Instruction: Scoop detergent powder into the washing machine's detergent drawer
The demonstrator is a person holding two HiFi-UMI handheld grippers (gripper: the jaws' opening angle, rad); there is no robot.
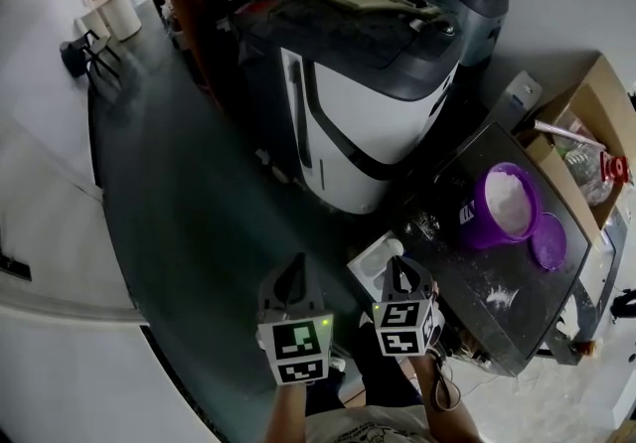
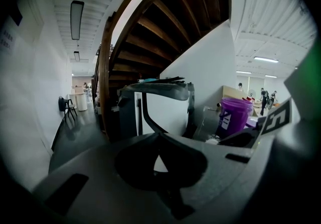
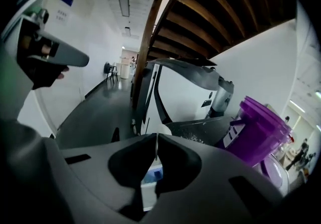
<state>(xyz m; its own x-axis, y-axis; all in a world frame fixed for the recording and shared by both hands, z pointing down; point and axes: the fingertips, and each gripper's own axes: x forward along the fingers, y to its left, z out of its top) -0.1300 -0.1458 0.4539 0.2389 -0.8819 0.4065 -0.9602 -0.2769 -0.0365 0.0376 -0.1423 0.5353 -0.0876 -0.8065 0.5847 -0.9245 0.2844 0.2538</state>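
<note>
Left gripper [image 1: 295,274] [image 2: 159,136]: low in the head view, just beside the other tool; jaws closed tip to tip, nothing between them.
Right gripper [image 1: 402,272] [image 3: 155,140]: jaws pressed together with only a hairline seam, holding nothing; tips sit just above the white tray.
Detergent drawer [image 1: 371,267] [image 3: 149,178]: white tray with a blue insert, below the right jaws, between the washing machine and the dark table; I take it for the pulled-out drawer. Cannot tell whether any powder is in it.
Washing machine [image 1: 368,103]: white front, dark top, beyond the grippers and well apart from them.
Purple bucket [image 1: 475,221] [image 2: 233,115] [image 3: 258,132]: upright on the dark table [image 1: 467,267], right of both grippers, open.
Detergent powder [image 1: 507,198]: white heap inside the bucket; a few white specks are also scattered on the tabletop.
Purple lid [image 1: 549,240]: off, lying flat on the table just beside the bucket.
Scoop: none seen in any view; may be buried in the bucket, cannot tell.
Progress: early, by my read. Bucket is uncovered and the drawer looks accessible, but neither tool grips anything.
Left to do: get a scoop, load it from the bucket, carry it to the drawer and tip it in.
</note>
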